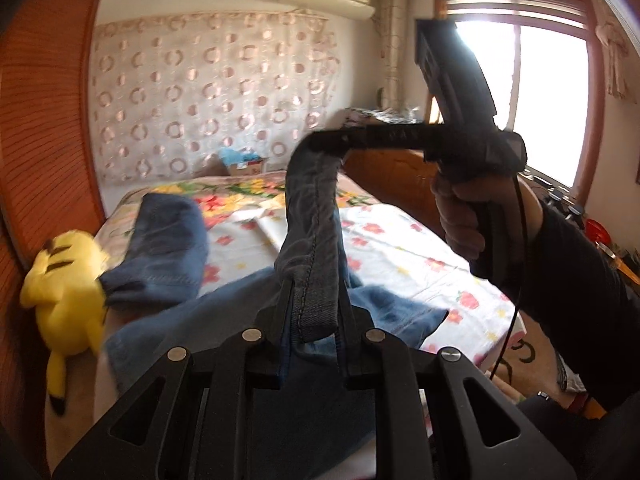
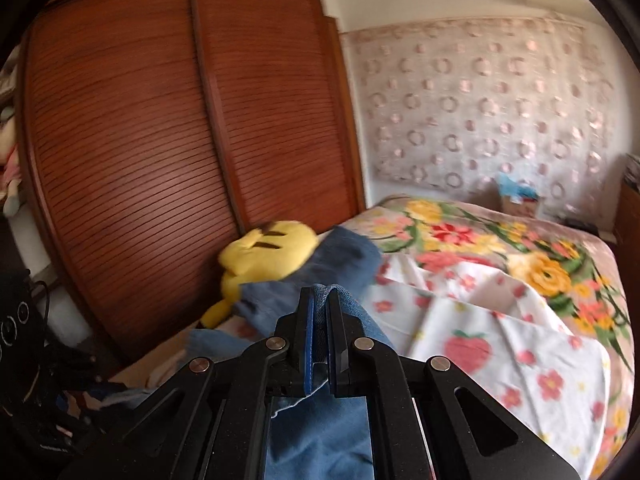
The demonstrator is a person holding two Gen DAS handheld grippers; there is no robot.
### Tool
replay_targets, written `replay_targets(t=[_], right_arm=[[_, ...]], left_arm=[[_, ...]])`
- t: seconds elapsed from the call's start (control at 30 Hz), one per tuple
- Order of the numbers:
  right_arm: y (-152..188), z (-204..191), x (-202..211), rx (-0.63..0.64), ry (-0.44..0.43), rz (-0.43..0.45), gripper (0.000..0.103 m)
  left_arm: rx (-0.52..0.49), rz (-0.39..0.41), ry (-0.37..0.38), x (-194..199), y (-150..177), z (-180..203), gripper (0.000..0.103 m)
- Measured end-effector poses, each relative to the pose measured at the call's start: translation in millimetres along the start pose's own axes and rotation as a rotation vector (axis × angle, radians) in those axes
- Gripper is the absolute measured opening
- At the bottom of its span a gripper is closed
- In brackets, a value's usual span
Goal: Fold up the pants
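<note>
We are early in the fold — the pants [image 1: 168,252] are only lifted, no crease laid yet. Our left claw [image 1: 314,308] is clamped on a thick denim band, likely the waistband, which runs taut up and away to our right claw [image 1: 320,142]. That one pinches the same band's far end, as the left wrist view shows. In the right wrist view the right claw [image 2: 320,320] has its jaws nearly together with blue denim squeezed between them.

The rest of the pants hang and trail onto the bed [image 1: 400,248]. One leg lies crumpled toward the yellow plush toy [image 1: 66,280] at the bed's left edge, touching or just beside it. Fabric below the claws looks bunched, not flat.

Done, as we judge it: both grips taken, top edge stretched. Left: bring the legs together, lay the pants flat on the floral sheet, fold them over — all still to do. The plush sits close enough to snag the leg.
</note>
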State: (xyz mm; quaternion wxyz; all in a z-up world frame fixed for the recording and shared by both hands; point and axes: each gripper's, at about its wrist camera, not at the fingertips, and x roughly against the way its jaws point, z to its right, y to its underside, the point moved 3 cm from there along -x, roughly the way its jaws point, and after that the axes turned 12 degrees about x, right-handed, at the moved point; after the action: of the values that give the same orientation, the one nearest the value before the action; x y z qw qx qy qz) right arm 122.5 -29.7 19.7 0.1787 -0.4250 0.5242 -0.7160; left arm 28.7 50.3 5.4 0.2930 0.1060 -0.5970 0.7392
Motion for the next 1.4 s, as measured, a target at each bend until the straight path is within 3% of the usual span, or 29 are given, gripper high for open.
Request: replay_targets(t=[0.37,0.53,0.67,0.7,0.8,0.9,1.07,1.23,1.27,1.4], right_arm=[[-14.3,-53.1,-91.2,0.107,-0.165,-0.113,0.005],[-8.7,-58.4,-131.8,0.125,-0.174,-0.199,0.005],[-9.1,-52.2,-147.0,0.112,-0.165,-0.249,0.025],[-11.3,-51.1,-145.1,0.112,-0.169,-0.243,0.031],[-17.5,-49.1,-131.7,0.128,-0.143,-0.212,0.043],[-14.8,-49.2,-105.6,0.138,-0.114,-0.189,0.043],[15.7,-48.4,-53.3,0.147,-0.052,-0.177,0.046],[42.8,-33.7,-40.3,0.138,0.015,-0.212,0.048],[48.7,-28.6,-37.4,0.127,0.026,-0.221,0.048],[65.7,-12.1,-29.7,0.068,0.053,-0.245,0.048]], left_arm=[[0.129,-0.076,-0.127,18.7,54.8,-65.0,0.019],[0.178,-0.109,-0.178,14.3,65.0,-88.9,0.020],[0.194,-0.097,-0.188,14.5,62.8,-94.5,0.037],[0.195,-0.094,-0.186,15.2,63.7,-93.9,0.044],[0.186,-0.085,-0.174,11.9,61.6,-93.3,0.046],[0.156,-0.064,-0.174,8.6,58.6,-84.7,0.046],[0.135,-0.111,-0.160,-12.7,64.1,-80.9,0.040],[0.155,-0.168,-0.175,-33.2,74.1,-89.2,0.040],[0.165,-0.182,-0.177,-36.9,77.0,-92.3,0.038],[0.172,-0.195,-0.137,-37.3,82.3,-91.9,0.011]])
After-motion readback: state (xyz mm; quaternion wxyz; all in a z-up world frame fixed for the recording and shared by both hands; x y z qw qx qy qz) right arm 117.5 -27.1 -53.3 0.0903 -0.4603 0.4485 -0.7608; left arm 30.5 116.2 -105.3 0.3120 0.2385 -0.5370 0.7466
